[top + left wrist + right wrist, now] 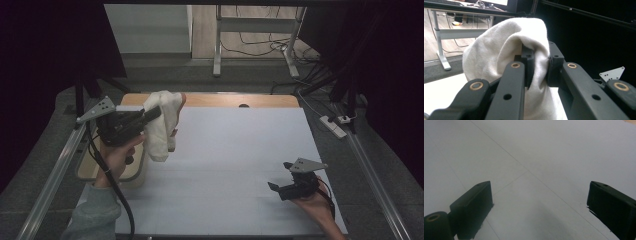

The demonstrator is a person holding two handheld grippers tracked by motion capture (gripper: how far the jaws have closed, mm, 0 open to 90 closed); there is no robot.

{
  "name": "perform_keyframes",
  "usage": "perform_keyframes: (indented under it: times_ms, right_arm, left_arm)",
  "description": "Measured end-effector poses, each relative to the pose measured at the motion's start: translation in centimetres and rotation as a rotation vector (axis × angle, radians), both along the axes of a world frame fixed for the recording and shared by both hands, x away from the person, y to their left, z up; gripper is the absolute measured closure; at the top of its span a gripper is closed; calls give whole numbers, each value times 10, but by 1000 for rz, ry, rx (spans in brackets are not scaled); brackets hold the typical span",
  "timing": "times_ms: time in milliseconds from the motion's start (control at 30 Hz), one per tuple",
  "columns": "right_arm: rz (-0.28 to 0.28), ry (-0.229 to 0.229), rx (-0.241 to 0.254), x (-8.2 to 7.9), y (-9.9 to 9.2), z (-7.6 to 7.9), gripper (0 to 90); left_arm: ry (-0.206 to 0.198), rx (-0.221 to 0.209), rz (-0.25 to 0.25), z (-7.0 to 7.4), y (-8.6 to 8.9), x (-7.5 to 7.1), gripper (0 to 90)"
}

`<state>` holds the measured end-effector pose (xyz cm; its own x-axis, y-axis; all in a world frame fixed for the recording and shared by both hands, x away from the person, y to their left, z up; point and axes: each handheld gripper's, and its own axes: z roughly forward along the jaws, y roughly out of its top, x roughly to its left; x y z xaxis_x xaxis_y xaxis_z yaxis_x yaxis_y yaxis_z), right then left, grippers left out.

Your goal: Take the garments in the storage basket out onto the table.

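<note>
A cream-white cloth (162,122) hangs bunched in the air over the table's far left corner. My left gripper (150,114) is shut on it near its top, and the rest droops below the jaws. In the left gripper view the cloth (499,50) drapes over both black jaws, which pinch a fold of it at my left gripper (539,65). My right gripper (281,175) rests low over the white table (235,165) at the near right, open, with nothing between its jaws. The right gripper view has my right gripper (540,202) wide apart above bare white surface.
A round beige container (131,172) stands off the table's near left edge under my left hand. A wooden strip (225,100) runs along the table's far edge. Metal rails (50,175) flank both sides. A power strip (334,126) and cables lie on the floor at the right.
</note>
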<state>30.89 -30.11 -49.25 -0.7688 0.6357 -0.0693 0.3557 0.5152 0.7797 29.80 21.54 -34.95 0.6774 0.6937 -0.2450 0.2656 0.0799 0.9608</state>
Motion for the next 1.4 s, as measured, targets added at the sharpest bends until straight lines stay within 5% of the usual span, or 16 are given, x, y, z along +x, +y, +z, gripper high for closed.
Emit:
perform_keyframes:
  times_ms: [900,1400]
  right_arm:
    - [-3,3,-3,0,0,0,60]
    - [-2,4,-3,0,0,-1,60]
  left_arm:
    - [45,63,-93,-13,-41,11,791]
    - [111,151,-171,-36,-80,24,791]
